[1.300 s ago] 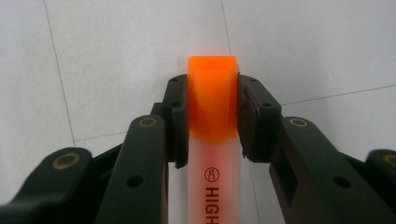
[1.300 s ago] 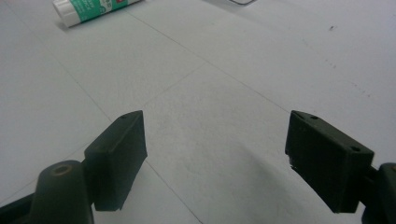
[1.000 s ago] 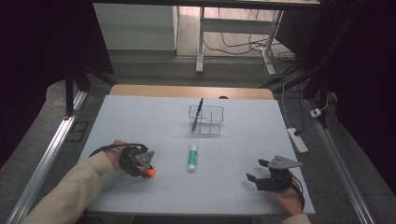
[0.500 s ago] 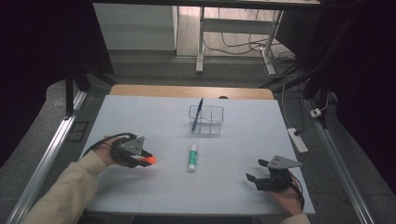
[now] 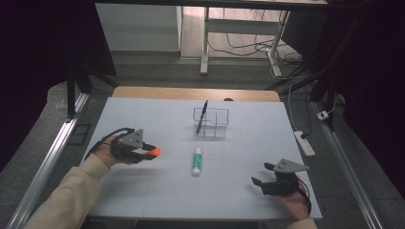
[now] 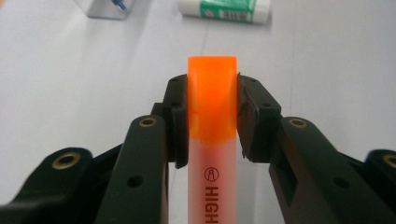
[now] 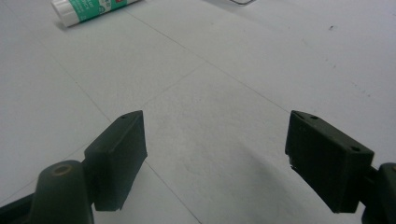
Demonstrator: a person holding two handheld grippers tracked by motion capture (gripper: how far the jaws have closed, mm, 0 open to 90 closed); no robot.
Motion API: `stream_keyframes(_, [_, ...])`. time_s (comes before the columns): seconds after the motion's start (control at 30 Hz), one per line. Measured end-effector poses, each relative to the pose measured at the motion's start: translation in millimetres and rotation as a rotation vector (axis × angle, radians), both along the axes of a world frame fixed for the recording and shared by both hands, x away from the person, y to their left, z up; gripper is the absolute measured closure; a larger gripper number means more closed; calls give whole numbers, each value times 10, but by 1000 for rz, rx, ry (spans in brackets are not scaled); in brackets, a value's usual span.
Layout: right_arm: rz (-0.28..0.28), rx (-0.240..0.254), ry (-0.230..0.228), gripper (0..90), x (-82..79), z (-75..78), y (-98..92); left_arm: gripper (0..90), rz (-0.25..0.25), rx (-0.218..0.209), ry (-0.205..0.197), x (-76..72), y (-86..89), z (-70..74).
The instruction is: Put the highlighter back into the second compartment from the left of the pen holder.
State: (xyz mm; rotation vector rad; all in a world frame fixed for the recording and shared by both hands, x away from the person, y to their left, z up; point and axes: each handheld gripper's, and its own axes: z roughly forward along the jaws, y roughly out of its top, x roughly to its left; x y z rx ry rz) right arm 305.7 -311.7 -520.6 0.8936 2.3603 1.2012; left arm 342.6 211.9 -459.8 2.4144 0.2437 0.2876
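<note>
The left gripper (image 5: 149, 151) held the highlighter (image 6: 211, 135) clamped between its fingers above the bench (image 5: 143, 191), long axis pointing right toward the far organizer (image 5: 211, 122), while the right gripper (image 5: 262, 174), fingers wide, rested at near right.

A lab: white-topped table (image 5: 143, 191), floor cables (image 5: 243, 45), power strip (image 5: 304, 143), metal rails (image 5: 45, 167).

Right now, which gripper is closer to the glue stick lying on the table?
Left. The left gripper, clamped on an orange highlighter, hangs just left of the glue stick. The right gripper sits farther off, to its right and nearer the person, jaws open.
</note>
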Motion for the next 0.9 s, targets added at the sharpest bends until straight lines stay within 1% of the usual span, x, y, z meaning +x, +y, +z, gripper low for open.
stream_keyframes(0.13, [1,1,1,199,1,0,1,664,31,-41,-8,1,-1,42])
stream_keyframes(0.37, [0,2,0,199,0,0,1,664,84,-90,-21,5,-4,98])
stream_keyframes(0.47, [1,2,1,199,1,0,3,664,92,-119,-20,7,6,114])
stream_keyframes(0.63, [1,2,1,199,1,-1,4,664,120,-143,-32,4,17,143])
stream_keyframes(0.77, [1,2,0,199,-2,0,6,663,138,-173,-37,3,14,163])
stream_keyframes(0.9, [1,1,0,199,-2,1,6,664,154,-217,-41,8,11,181])
